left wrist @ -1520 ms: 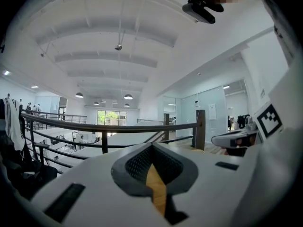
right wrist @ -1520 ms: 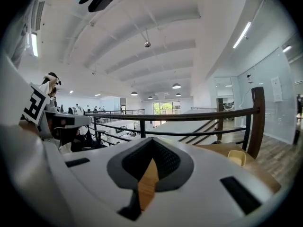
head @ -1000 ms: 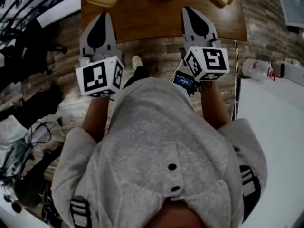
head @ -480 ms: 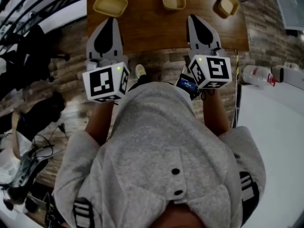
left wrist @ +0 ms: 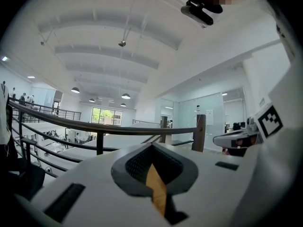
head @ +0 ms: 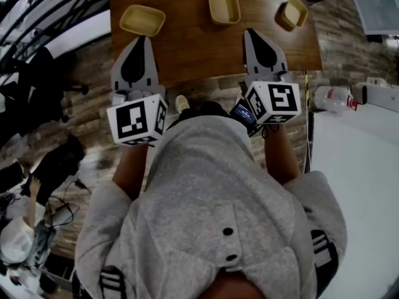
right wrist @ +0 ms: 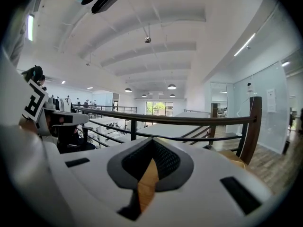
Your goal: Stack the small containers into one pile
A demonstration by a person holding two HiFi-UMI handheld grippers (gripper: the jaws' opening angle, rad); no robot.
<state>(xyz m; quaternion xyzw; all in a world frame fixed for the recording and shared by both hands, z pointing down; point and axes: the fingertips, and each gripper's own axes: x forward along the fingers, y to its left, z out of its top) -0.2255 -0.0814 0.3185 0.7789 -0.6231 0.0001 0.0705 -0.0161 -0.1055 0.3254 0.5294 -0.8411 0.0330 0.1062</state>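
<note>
Three small tan containers sit on the wooden table (head: 187, 48) at the top of the head view: one at the left (head: 143, 19), one in the middle (head: 224, 6), one at the right (head: 292, 13). My left gripper (head: 141, 38) points at the table's near edge, just below the left container, shut and empty. My right gripper (head: 250, 32) is over the near edge between the middle and right containers, also shut with nothing in it. Both gripper views look upward at the ceiling, so the left gripper (left wrist: 151, 146) and right gripper (right wrist: 152, 142) show only closed jaws.
A white surface (head: 358, 167) stands to my right with bottles (head: 333, 97) at its far end. A dark railing (right wrist: 180, 119) runs beyond the table. A person (head: 25, 229) and dark gear (head: 37, 73) are on the floor at my left.
The containers have come further into the head view, lower in the frame. Both grippers stay shut and side by side, their tips now a little further over the table's edge.
</note>
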